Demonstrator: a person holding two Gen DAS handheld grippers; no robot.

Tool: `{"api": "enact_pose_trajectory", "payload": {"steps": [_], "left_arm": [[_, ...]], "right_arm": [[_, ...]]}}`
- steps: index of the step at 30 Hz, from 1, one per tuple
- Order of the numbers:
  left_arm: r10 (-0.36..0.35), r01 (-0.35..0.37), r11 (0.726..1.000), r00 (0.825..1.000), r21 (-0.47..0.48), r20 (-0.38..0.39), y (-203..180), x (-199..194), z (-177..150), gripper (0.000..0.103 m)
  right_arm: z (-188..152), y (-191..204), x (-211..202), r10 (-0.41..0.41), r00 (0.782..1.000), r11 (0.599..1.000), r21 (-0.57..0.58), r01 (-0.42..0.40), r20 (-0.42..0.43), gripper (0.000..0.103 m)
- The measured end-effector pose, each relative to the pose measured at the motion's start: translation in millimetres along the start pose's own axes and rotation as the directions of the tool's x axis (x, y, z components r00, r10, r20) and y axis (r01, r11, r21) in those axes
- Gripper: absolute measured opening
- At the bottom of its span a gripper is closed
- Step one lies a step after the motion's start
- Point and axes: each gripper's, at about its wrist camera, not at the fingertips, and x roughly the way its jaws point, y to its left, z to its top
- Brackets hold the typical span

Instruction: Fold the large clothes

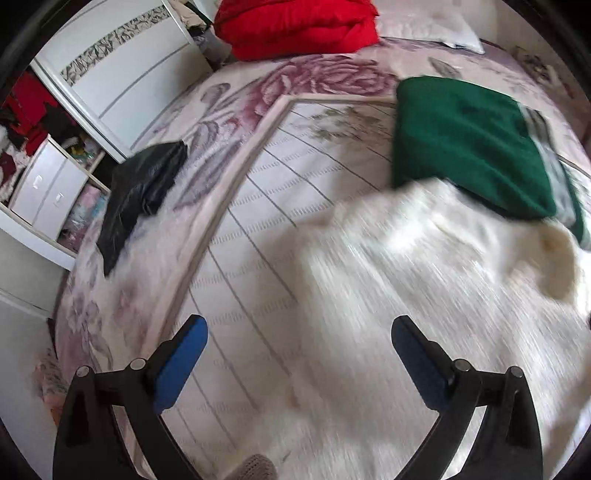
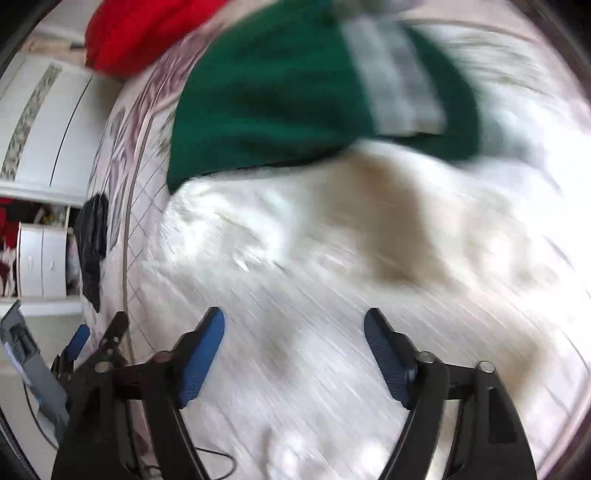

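A fluffy white garment point(image 1: 424, 266) lies spread on the bed, blurred by motion; it fills most of the right wrist view too point(image 2: 332, 277). A folded green garment point(image 1: 469, 144) with a grey striped band rests at its far edge, also seen as the green garment point(image 2: 288, 96). My left gripper point(image 1: 299, 336) hangs open above the bedspread and the white garment's left edge, nothing between its blue pads. My right gripper point(image 2: 293, 328) is open over the white garment, holding nothing. The left gripper point(image 2: 98, 336) shows at the lower left of the right wrist view.
A red bundle point(image 1: 295, 26) and a white pillow point(image 1: 432, 26) lie at the head of the bed. A folded black garment point(image 1: 140, 192) sits near the bed's left edge. A white wardrobe point(image 1: 122, 81) with open shelves stands beyond it. The floral bedspread point(image 1: 229, 258) covers the bed.
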Motion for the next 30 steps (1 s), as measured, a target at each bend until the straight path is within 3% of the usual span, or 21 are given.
{"api": "enact_pose_trajectory", "payload": {"steps": [2,4,6,9,11,12,13,14,15,16,17,21,23,25,26,27,30], "left_arm": [[-0.043,0.043,0.999,0.998,0.004,-0.034,-6.8,-13.5,-22.9,0.103],[-0.070,0.072,0.997,0.995,0.024,-0.077,-21.2,-20.2,-48.6,0.103],[-0.069,0.076,0.995,0.991,0.063,-0.117,-43.8,-16.6,-72.7,0.103],[-0.046,0.068,0.990,0.984,0.122,-0.175,-77.9,6.1,-101.4,0.103],[0.000,0.030,0.986,0.984,0.161,-0.181,-96.3,26.5,-113.1,0.103],[0.019,0.014,0.984,0.983,0.178,-0.184,-101.6,35.3,-116.3,0.103],[0.050,-0.011,0.980,0.980,0.197,-0.194,-108.1,48.7,-119.6,0.103],[0.047,-0.008,0.981,0.979,0.193,-0.200,-109.4,54.7,-120.6,0.103],[0.036,0.000,0.984,0.980,0.179,-0.194,-108.8,56.6,-120.6,0.103],[0.028,0.004,0.986,0.982,0.169,-0.185,-108.5,56.2,-118.0,0.103],[0.033,-0.001,0.985,0.982,0.173,-0.185,-109.1,55.9,-116.6,0.103],[0.039,-0.005,0.984,0.981,0.177,-0.189,-109.1,55.4,-113.7,0.103],[0.035,-0.001,0.985,0.981,0.174,-0.191,-109.8,55.5,-113.6,0.103],[0.033,0.001,0.984,0.982,0.180,-0.186,-109.1,55.0,-112.6,0.103],[0.030,0.006,0.981,0.984,0.194,-0.178,-108.7,54.9,-112.9,0.103],[0.027,0.010,0.979,0.984,0.205,-0.176,-107.2,55.1,-113.1,0.103],[0.026,0.019,0.966,0.985,0.257,-0.168,-101.5,53.9,-116.7,0.103]], "right_arm": [[-30.8,-38.0,-31.8,-0.061,0.998,0.996,0.062,0.060,0.018,0.080],[-66.6,-86.5,-56.1,-0.172,0.985,0.975,0.142,0.170,0.004,0.080],[-95.1,-123.8,-56.0,-0.212,0.976,0.957,0.195,0.217,-0.045,0.080],[-119.6,-163.5,-27.7,-0.159,0.978,0.958,0.219,0.186,-0.135,0.080],[-120.1,-178.9,0.6,-0.159,0.974,0.972,0.149,0.184,-0.162,0.079],[-116.4,-180.3,9.4,-0.194,0.969,0.973,0.096,0.210,-0.149,0.074],[-111.7,-184.1,11.1,-0.234,0.967,0.968,0.064,0.241,-0.100,0.044],[-106.3,-194.2,8.8,-0.248,0.968,0.963,0.096,0.251,-0.047,0.035],[-104.3,-207.8,5.5,-0.200,0.979,0.964,0.174,0.201,-0.022,0.034],[-104.8,-233.9,3.0,-0.104,0.995,0.940,0.327,0.097,0.005,0.032],[-105.6,-243.5,4.1,-0.073,0.997,0.924,0.376,0.064,0.011,0.032],[-107.8,-233.8,-6.3,-0.094,0.995,0.955,0.281,0.095,-0.017,0.043],[-114.3,-236.1,-4.8,-0.067,0.997,0.962,0.261,0.077,-0.046,0.047],[-124.3,-246.8,-3.8,-0.035,0.999,0.953,0.299,0.042,-0.031,0.035],[-131.3,-254.5,-3.6,-0.029,0.999,0.937,0.347,0.034,-0.019,0.018],[-138.4,-260.0,-2.3,0.024,0.999,0.919,0.393,-0.013,-0.023,0.008],[-161.4,-267.1,-9.4,0.041,0.999,0.896,0.444,-0.030,-0.015,0.007]]}}
